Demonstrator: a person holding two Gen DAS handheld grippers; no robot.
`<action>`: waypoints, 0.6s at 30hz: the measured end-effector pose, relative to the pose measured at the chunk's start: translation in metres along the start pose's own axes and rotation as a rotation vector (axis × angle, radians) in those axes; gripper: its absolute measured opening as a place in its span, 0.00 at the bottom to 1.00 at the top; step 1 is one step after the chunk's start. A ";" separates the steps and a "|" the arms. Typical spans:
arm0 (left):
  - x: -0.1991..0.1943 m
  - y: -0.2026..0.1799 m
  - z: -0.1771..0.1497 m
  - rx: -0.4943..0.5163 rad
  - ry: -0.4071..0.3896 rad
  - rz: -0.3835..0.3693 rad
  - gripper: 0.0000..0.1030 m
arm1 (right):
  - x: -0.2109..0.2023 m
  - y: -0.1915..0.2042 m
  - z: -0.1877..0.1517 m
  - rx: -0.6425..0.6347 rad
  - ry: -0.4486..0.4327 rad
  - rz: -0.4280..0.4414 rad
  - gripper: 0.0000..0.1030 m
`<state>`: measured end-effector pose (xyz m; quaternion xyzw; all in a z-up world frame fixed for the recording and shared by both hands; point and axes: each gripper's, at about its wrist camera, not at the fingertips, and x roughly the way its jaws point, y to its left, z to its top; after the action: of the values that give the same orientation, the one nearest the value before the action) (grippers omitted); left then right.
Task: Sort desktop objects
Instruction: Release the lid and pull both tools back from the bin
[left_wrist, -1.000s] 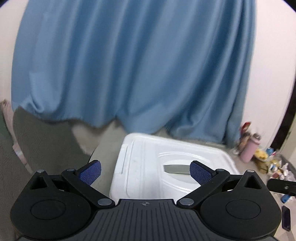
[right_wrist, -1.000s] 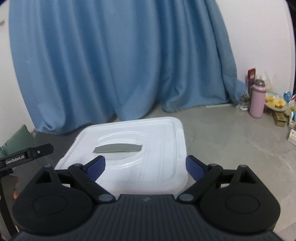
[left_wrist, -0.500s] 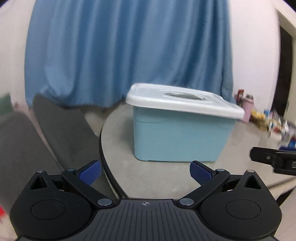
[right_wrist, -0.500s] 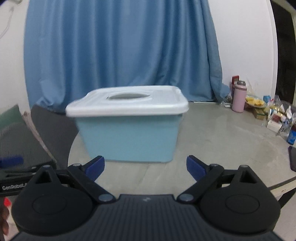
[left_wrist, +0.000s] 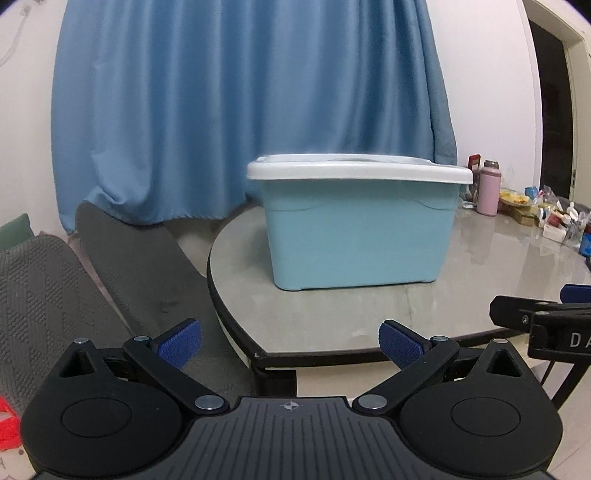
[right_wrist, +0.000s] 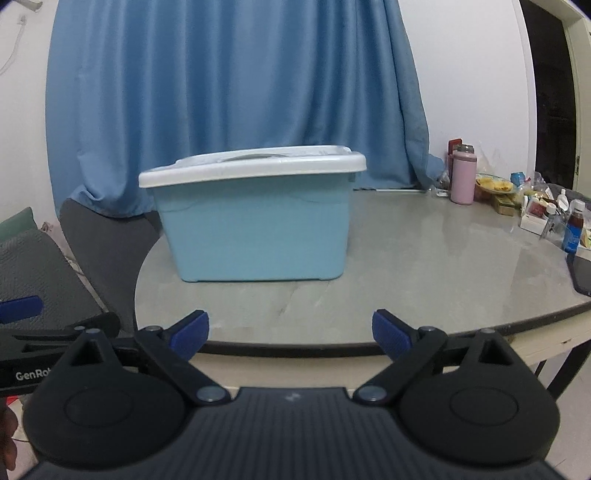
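A light blue storage box (left_wrist: 358, 240) (right_wrist: 255, 236) with a white lid (left_wrist: 360, 171) (right_wrist: 255, 168) stands on the round grey table (left_wrist: 369, 314) (right_wrist: 424, 266). My left gripper (left_wrist: 290, 341) is open and empty, hanging just off the table's near edge, in front of the box. My right gripper (right_wrist: 290, 334) is open and empty too, at the near edge, with the box ahead and slightly left. Each gripper shows at the side of the other's view. What the box holds is hidden.
A pink bottle (right_wrist: 463, 177) (left_wrist: 488, 192), snack packets and small bottles (right_wrist: 546, 214) crowd the table's far right. A dark phone (right_wrist: 581, 275) lies at the right edge. Grey chairs (left_wrist: 122, 266) stand left of the table. A blue curtain (right_wrist: 229, 92) hangs behind.
Both grippers have dropped from above the box lid to table height and pulled back; the box now shows side-on. Both stayed open.
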<state>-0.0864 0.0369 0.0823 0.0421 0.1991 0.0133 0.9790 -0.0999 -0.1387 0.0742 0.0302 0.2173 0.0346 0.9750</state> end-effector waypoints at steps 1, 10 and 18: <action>-0.001 0.000 -0.002 -0.003 0.004 0.001 1.00 | 0.000 0.001 -0.002 -0.002 0.002 0.002 0.93; 0.008 -0.001 -0.007 -0.053 0.045 -0.006 1.00 | 0.004 -0.002 -0.006 -0.003 0.009 0.004 0.93; 0.015 -0.008 -0.004 -0.051 0.047 0.001 1.00 | 0.006 -0.009 -0.004 0.007 0.013 0.007 0.93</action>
<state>-0.0736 0.0294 0.0721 0.0171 0.2218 0.0198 0.9747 -0.0958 -0.1470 0.0672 0.0340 0.2234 0.0376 0.9734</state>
